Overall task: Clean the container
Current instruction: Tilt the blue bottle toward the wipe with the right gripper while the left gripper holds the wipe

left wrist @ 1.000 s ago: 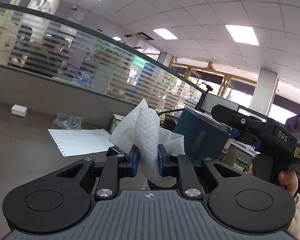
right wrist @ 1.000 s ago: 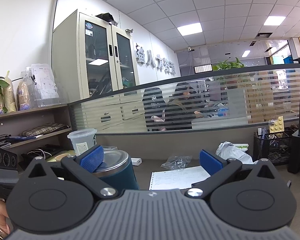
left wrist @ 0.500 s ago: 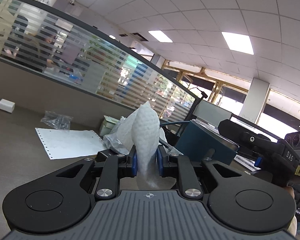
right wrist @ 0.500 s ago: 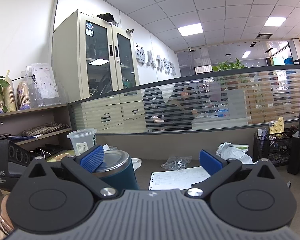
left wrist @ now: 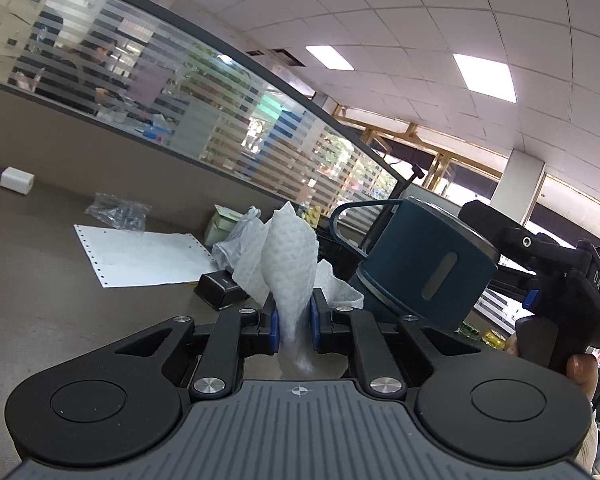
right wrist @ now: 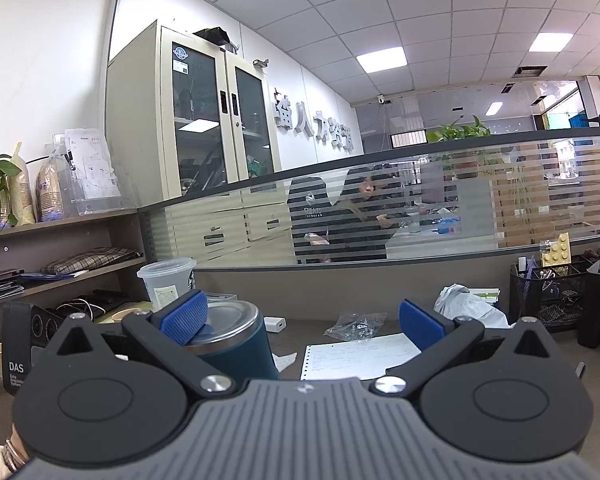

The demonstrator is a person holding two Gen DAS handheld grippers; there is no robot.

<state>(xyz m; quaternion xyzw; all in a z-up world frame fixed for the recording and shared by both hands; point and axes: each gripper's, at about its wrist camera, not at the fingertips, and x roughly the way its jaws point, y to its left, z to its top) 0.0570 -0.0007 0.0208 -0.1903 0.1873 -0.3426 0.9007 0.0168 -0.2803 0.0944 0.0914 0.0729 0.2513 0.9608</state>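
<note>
We are noting the blue container [left wrist: 424, 270] tilting in the air, hooked on the right gripper's [right wrist: 304, 320] left finger, its jaws standing wide apart. The left gripper [left wrist: 294, 322] is clamping a white paper towel [left wrist: 290, 262] just beside it, above the desk [left wrist: 40, 280].

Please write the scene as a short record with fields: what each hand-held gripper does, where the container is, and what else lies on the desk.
left hand-held gripper: shut on a white paper towel, which stands up between the pads
right hand-held gripper: jaws wide apart, one pad at the container rim
container: dark blue, metal rim, open top, close beside the towel
towel on container: contact not clear
desk: printed sheet, clear plastic bag, small white box
</note>
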